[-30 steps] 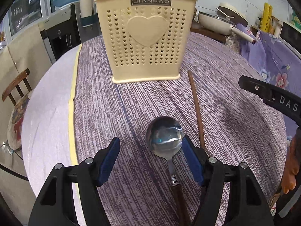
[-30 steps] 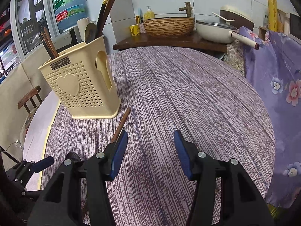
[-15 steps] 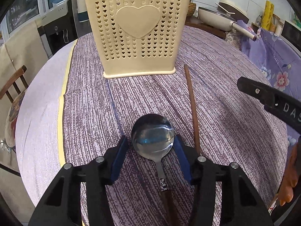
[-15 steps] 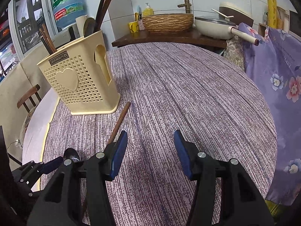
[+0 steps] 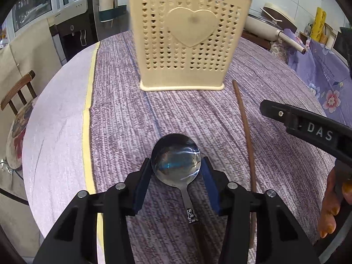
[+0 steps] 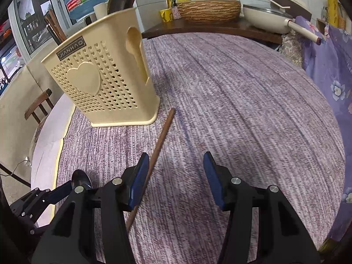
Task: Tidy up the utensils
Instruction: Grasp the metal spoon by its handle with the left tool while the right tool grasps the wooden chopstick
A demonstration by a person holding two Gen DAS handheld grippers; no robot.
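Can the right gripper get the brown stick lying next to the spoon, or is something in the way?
Probably yes. The chopstick lies bare on the table cloth, running just inside the right gripper's left pad, and the jaws are open with nothing between them. The left gripper is busy on the spoon off to the side.

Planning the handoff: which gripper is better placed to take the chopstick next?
Right. The right gripper is open, with the chopstick running in just beside its left pad. The left gripper has just closed its pads on the spoon bowl.
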